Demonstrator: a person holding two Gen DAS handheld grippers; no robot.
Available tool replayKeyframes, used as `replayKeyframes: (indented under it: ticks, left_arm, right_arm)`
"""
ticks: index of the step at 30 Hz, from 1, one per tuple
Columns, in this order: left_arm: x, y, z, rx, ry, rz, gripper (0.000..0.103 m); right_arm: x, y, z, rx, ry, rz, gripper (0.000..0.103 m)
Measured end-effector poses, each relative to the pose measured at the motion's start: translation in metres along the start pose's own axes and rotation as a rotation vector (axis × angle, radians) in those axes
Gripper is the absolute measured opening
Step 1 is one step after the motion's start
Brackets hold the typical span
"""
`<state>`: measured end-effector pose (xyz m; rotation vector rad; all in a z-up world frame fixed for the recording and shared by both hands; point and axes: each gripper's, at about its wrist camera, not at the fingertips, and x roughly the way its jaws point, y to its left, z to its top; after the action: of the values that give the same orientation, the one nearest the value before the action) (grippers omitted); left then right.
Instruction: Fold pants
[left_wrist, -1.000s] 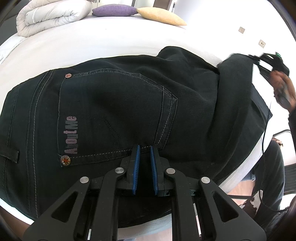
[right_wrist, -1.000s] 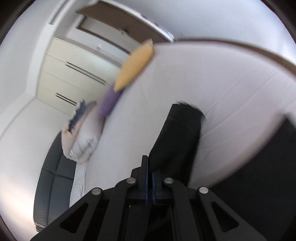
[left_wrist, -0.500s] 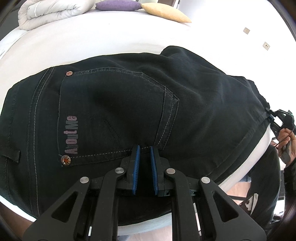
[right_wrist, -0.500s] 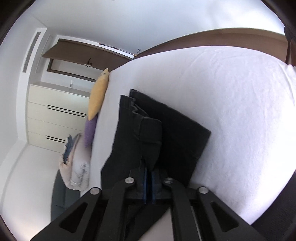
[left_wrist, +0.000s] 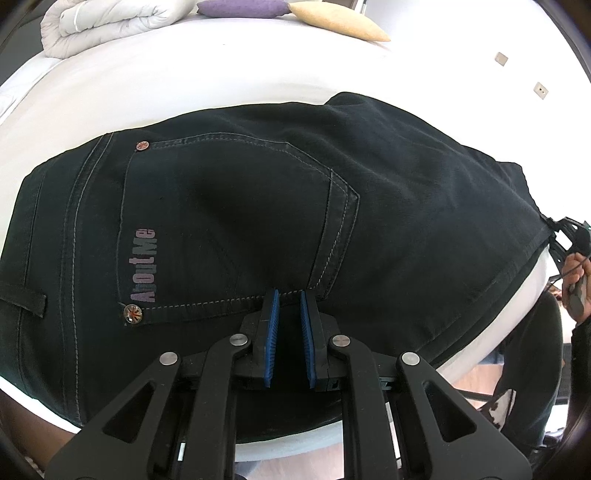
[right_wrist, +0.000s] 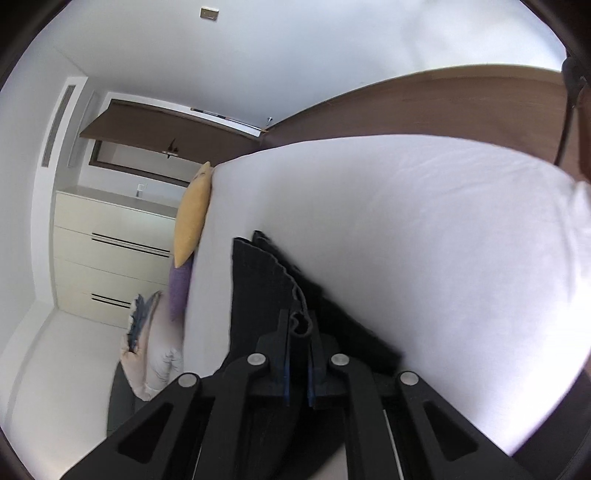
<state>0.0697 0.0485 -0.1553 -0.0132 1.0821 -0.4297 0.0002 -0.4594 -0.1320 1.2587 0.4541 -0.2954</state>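
Observation:
Black jeans lie folded on the white bed, back pocket with "About Me" lettering facing up. My left gripper rests on the jeans just below the pocket seam, its blue-padded jaws slightly apart with nothing between them. My right gripper has its jaws a little apart, with the bunched fabric edge of the jeans still between the fingertips at the right end. It also shows at the far right of the left wrist view.
A rolled white duvet, a purple cushion and a yellow cushion lie at the bed's far side. A cream drawer unit stands beyond the bed. The person's legs are by the right edge.
The right gripper carried the trouser legs over the seat and laid them down flat, then its jaws parted slightly. The left gripper stayed in place on the jeans.

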Motion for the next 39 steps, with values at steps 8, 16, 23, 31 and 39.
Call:
replayKeyframes:
  ticks: [8, 16, 23, 31, 39]
  left_arm:
    - [-0.004, 0.002, 0.0, 0.017, 0.0, -0.019, 0.012]
    - [-0.01, 0.018, -0.009, -0.012, -0.033, -0.065, 0.012]
    - [-0.017, 0.031, -0.019, -0.057, -0.072, -0.1, 0.012]
    - [-0.024, 0.034, -0.028, -0.063, -0.084, -0.082, 0.012]
    - [-0.035, 0.032, -0.046, 0.01, -0.063, -0.025, 0.012]
  right_arm:
    - [-0.009, -0.002, 0.0, -0.026, -0.015, -0.035, 0.006]
    - [-0.007, -0.006, -0.001, -0.09, 0.0, -0.028, 0.004]
    - [-0.057, 0.005, 0.005, -0.131, -0.141, -0.25, 0.022]
    - [0.004, 0.124, -0.078, -0.457, 0.19, 0.019, 0.022]
    - [0.086, 0.119, -0.199, -0.638, 0.547, -0.119, 0.0]
